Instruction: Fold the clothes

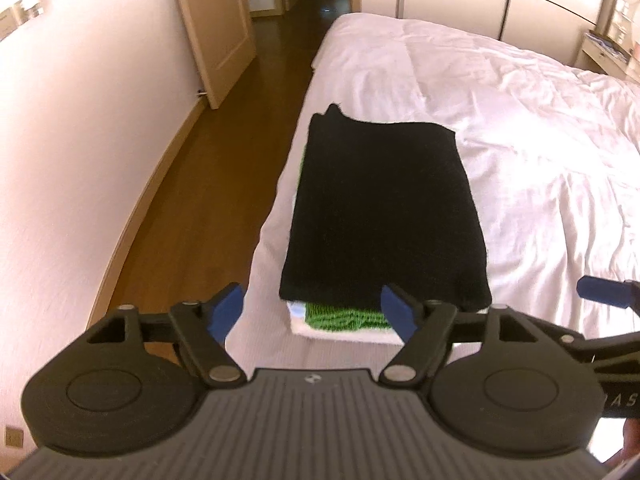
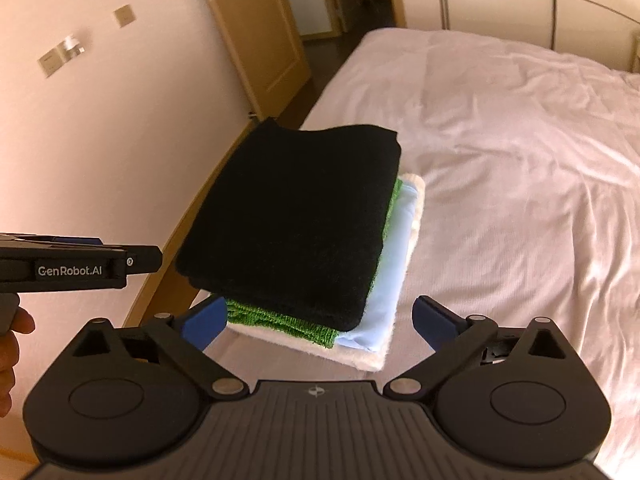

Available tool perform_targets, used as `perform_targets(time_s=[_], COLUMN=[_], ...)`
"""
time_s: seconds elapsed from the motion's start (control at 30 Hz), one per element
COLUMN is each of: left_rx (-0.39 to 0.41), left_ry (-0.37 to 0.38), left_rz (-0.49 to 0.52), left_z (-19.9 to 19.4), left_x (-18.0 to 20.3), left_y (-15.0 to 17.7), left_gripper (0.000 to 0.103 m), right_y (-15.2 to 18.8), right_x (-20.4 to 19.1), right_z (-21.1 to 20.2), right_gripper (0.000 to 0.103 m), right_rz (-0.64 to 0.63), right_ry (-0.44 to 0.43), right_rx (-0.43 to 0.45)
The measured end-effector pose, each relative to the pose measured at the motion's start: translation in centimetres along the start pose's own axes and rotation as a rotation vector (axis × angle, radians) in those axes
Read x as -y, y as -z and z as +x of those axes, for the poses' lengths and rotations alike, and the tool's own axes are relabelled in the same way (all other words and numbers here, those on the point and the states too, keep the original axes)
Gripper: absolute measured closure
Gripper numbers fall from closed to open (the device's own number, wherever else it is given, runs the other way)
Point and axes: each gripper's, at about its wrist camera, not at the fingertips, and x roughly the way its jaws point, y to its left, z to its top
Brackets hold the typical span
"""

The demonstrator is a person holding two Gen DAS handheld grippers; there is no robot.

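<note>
Black cloth (image 1: 384,208) tops the folded stack at the bed (image 1: 520,128) edge, long axis running away from me. My left hand-held gripper (image 1: 316,312) and right hand-held gripper (image 2: 320,320), both spread wide and empty, hang just short of the stack's near end, about equally near.

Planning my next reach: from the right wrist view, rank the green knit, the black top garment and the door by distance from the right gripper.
From the right gripper:
1. Green knit, stack's near edge.
2. Black garment, topping the stack.
3. Door, far left, beyond the bed.

a bed (image 1: 500,128) in rumpled white sheets, one folded stack (image 2: 304,220) near its left edge, cream piece lowest
</note>
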Motion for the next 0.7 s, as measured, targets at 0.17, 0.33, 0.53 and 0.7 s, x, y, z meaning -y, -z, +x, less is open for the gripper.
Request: perform_targets(time_s=[0.17,0.33,0.53,0.7], left_rx=[-0.022,-0.059,-0.08,-0.044], left_ry=[-0.061,-0.136,-0.203,-0.249], left_rz=[-0.08,-0.165,-0.226,-0.299], left_z=[-0.9,-1.8,-4.1,-7.0], left_x=[1.0,3.3,7.0,9.7], left_y=[1.9,3.6,4.6,5.0], left_gripper=[0.021,0.018,0.009,0.001], right_y=[0.4,0.8,0.4,-0.4], right_x=[0.8,2.7,6.2,8.1], right_z=[-0.4,-1.7,-4.2,-5.6], right_gripper=[0.001,0.001,0.0,0.0], right_rz=[-0.084,-0.18,-0.226,-0.297], right_ry=[-0.024,-0.063,-0.131,-0.175], right_rx=[-0.01,-0.019,-0.017,-0.017])
